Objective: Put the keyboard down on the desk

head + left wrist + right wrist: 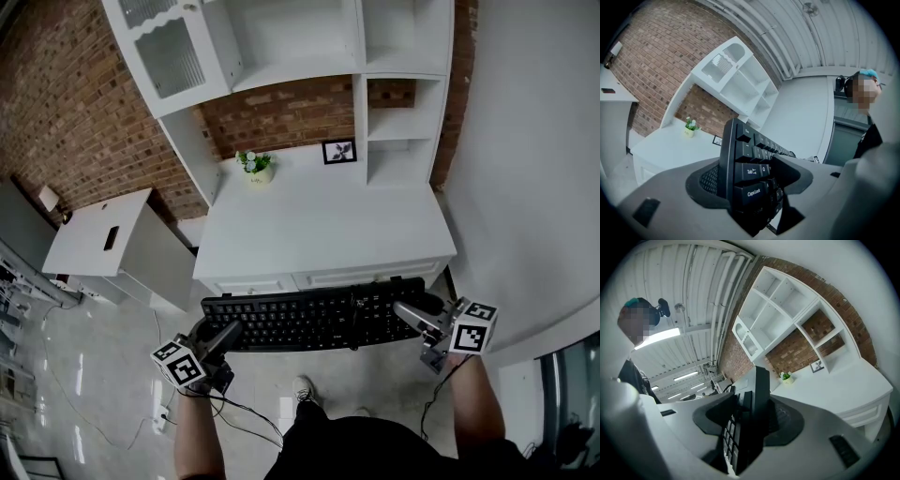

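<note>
- Two clamps carry the load: my left gripper (pixel 211 342) is closed on the Tab and Caps Lock end of the keyboard (pixel 309 319), and my right gripper (pixel 412 319) is closed on the opposite end.
- The keyboard hangs level in the air just outside the front edge of the desk (pixel 319 225), in front of the drawer fronts (pixel 319 277). It is over the floor (pixel 112 356) and not yet over the top.
- Slipping is my main worry. Each jaw bites on keycaps and a thin plastic rim, so if one grip gives way, that end would swing down towards the tiles.
- Coming in too low could knock the keyboard's far long edge against the desk's front edge and twist it in my jaws.
- Pushing too deep could nudge the potted plant (pixel 256 167) or the small picture frame (pixel 338 151), which both stand along the back edge. The middle and front of the top look bare.
- Letting go unevenly would probably drop one end with a clatter, so both ends should be resting on the top before either jaw opens.
- The keyboard is a long, flat, rigid black plastic slab with rows of raised, smooth keycaps.
- The desk is white, smooth and matte with squared edges. The floor is glossy and looks hard.
- My jaw pads are dark with a fine mesh texture, set in pale grey moulded bodies.
</note>
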`<action>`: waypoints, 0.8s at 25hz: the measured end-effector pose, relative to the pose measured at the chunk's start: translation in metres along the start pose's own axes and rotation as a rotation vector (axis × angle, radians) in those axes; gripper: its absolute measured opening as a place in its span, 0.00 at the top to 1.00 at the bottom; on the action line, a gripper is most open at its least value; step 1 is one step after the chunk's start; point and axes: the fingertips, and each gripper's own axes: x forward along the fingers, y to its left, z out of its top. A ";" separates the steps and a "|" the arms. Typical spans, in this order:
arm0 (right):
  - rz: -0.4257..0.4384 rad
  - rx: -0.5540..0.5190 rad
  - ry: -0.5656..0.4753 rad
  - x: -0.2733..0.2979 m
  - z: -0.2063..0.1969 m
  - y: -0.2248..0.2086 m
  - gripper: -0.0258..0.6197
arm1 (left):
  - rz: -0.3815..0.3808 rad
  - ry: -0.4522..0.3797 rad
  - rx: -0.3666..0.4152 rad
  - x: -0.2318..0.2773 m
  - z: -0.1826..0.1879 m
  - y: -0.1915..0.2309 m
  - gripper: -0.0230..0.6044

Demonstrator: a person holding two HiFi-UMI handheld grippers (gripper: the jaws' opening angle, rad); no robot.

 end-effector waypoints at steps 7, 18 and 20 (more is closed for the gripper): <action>-0.026 0.014 0.002 0.051 0.004 -0.013 0.65 | -0.007 0.022 -0.019 0.012 0.021 0.052 0.46; -0.064 0.025 0.017 0.133 0.015 -0.031 0.65 | -0.030 0.033 -0.041 0.026 0.055 0.134 0.46; -0.072 0.027 0.021 0.149 0.017 -0.033 0.65 | -0.039 0.031 -0.042 0.027 0.061 0.151 0.46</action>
